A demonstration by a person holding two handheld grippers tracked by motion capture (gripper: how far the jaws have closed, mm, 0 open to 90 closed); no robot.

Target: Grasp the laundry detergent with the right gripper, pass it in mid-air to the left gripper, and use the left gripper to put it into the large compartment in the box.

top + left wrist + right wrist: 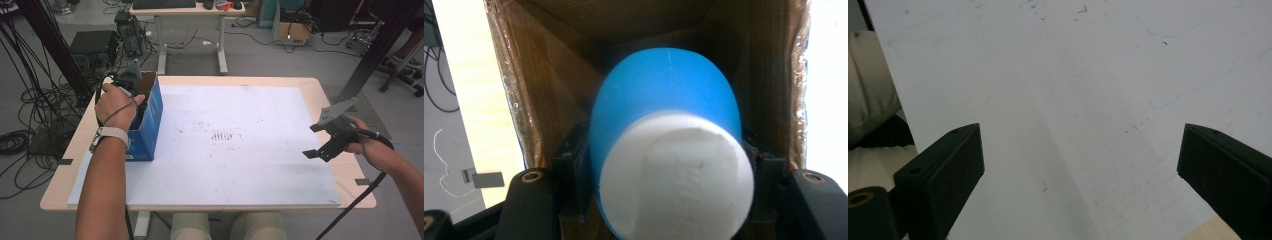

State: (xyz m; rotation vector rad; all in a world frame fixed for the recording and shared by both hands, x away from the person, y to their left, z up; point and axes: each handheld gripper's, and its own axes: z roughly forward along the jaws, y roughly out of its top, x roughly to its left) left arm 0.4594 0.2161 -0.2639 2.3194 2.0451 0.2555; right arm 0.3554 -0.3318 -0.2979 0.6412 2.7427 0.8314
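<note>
A blue box (pixel 151 116) with a brown cardboard inside (pixel 526 95) stands open at the left of the white board (pixel 235 140). My left gripper (pixel 131 80) reaches down into the box from above. In the left gripper view, my left gripper (pixel 669 165) is shut on a blue rounded object (pixel 664 95) with a flat white end (pixel 679 175), and both pads press its sides. My right gripper (pixel 320 148) hovers over the board's right edge. Its jaws stand wide apart with nothing between them, and the bare board (pixel 1063 75) lies under this gripper (pixel 1080 165).
The board lies on a light wooden table (pixel 330 95) whose edge shows around it. Beyond the table are another desk (pixel 190 10), cables (pixel 20 140) on the floor at left and black frame legs (pixel 370 55) at right. The person's knees (pixel 225 227) sit below the front edge.
</note>
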